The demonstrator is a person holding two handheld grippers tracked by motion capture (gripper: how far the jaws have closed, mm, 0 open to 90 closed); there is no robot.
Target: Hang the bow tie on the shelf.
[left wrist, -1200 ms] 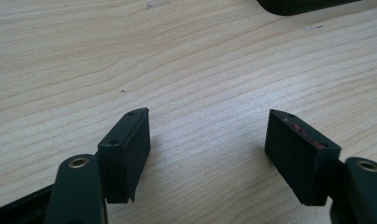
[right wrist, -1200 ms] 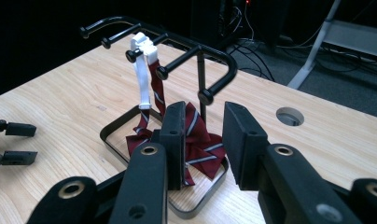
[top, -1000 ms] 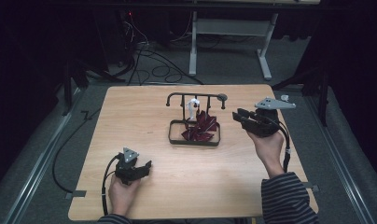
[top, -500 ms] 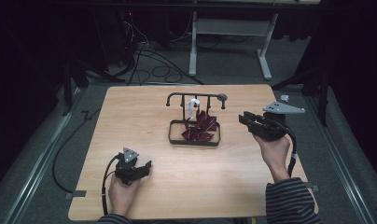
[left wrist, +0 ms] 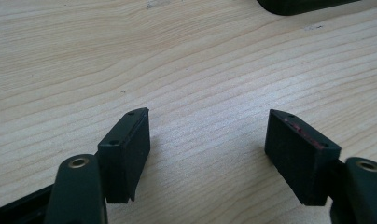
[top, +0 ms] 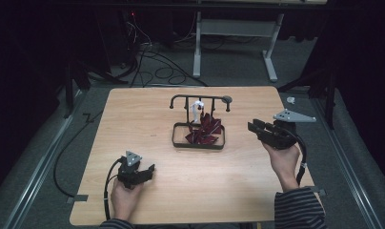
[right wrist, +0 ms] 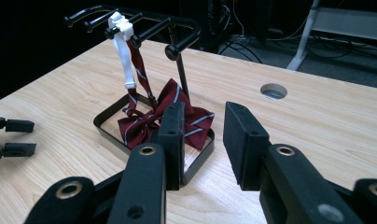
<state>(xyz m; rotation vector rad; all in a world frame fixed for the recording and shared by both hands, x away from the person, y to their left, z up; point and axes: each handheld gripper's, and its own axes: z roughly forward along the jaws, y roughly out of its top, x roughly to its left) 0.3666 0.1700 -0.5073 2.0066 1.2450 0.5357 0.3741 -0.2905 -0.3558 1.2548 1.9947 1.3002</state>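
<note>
1. While the left gripper (top: 142,174) rests near the front left corner of the table (top: 133,124), the right gripper (top: 255,128) has come down and in from the right edge toward the stand (top: 198,101) since a second ago.
2. Its jaws are part way open with nothing between them, and they aim at the bow tie (right wrist: 170,114).
3. I think this means it is about to reach for the bow tie, which lies in the stand's black base frame (right wrist: 107,116) near the middle of the table.
4. The left gripper's jaws are wide and empty over bare wood.
5. A striped strap with a white clip (right wrist: 123,46) hangs from one peg of the stand.
6. Hard to tell: how the strap joins the bow tie, since the folds bunch up and a black jaw covers part of it.
</note>
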